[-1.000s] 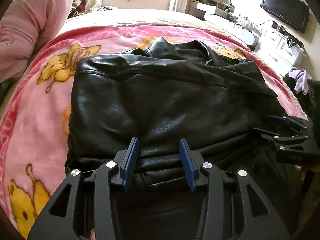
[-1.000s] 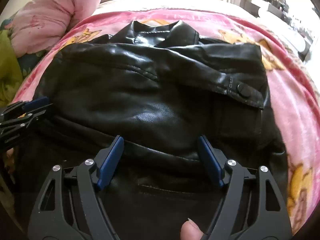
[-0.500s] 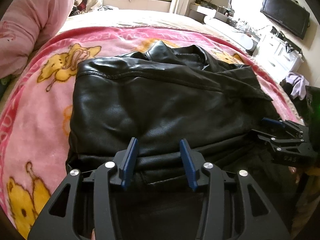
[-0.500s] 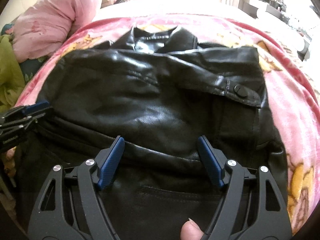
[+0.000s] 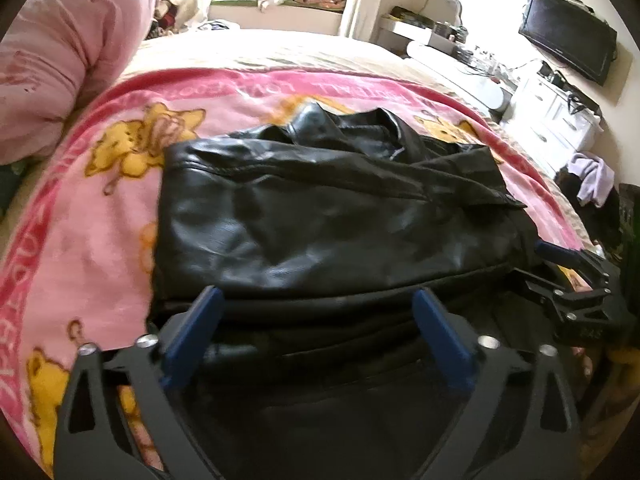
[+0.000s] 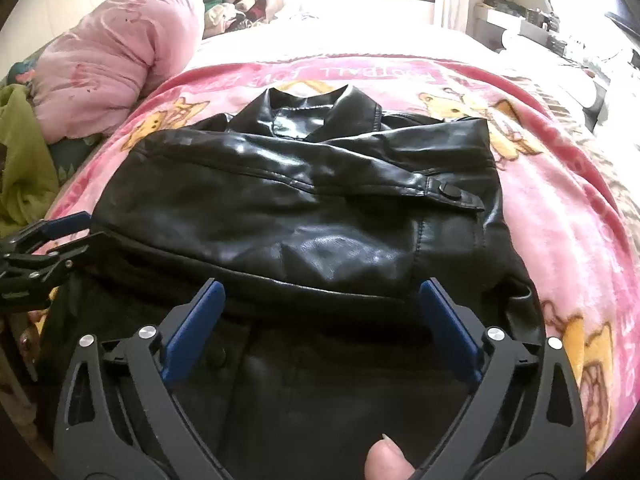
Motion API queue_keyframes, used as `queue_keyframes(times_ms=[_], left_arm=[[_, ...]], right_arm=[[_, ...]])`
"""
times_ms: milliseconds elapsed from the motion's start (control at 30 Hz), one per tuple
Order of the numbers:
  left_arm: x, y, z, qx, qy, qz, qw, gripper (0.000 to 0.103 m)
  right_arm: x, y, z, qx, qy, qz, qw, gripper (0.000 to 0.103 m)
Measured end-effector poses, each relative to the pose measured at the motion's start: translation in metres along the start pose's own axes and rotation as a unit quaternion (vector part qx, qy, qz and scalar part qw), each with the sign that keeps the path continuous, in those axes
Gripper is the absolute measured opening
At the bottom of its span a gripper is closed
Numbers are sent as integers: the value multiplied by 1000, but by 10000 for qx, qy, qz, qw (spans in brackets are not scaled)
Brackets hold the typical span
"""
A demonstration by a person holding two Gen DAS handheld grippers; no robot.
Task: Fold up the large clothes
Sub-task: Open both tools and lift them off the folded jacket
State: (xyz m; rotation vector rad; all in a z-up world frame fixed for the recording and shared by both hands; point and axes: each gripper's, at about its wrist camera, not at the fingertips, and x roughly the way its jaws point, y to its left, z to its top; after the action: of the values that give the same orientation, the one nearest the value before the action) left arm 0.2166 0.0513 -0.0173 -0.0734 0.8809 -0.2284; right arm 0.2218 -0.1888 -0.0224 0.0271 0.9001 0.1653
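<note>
A black leather jacket point(image 6: 296, 216) lay folded on a pink cartoon-print blanket point(image 6: 560, 216) spread over a bed, and everything else is placed relative to that jacket. Its collar point(image 6: 316, 112) pointed toward the far side, away from the cameras, and a sleeve cuff with a round snap button point(image 6: 447, 191) crossed the jacket's top toward its right edge. The jacket's near part hung darker and lower, toward the person. The left gripper point(image 5: 320, 320) sat at the jacket's near edge, toward its left side, with its blue-padded fingers point(image 5: 200, 324) spread wide apart and nothing held between them; folds of leather lay under the gap. The right gripper point(image 6: 320, 312) sat at the same near edge, toward the jacket's right side, its fingers point(image 6: 448, 320) equally wide apart and empty, with a thumb tip point(image 6: 386, 460) visible at the bottom of the right wrist view. Each gripper also appeared in the other's view, just beside the jacket's side edge. A rolled pink quilt point(image 6: 120, 52) lay to the far left of the jacket, beside green fabric point(image 6: 24, 160). Beyond the jacket's right side stood a white dresser point(image 5: 560, 120) and a dark wall-mounted television point(image 5: 568, 36).
</note>
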Motion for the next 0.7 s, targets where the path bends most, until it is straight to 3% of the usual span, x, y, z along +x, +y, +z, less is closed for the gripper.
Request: queue_keyframes(times_ms=[167,700], left_arm=[[-13,-2,-1,24,-33,284,9996,99],[-66,-3,-21,-30,-360,187,9992,99]], right_arm=[[-13,-1,-1,4,-156,-1,9999,94],[-71,4,-8,188,-735,150,9970,94]])
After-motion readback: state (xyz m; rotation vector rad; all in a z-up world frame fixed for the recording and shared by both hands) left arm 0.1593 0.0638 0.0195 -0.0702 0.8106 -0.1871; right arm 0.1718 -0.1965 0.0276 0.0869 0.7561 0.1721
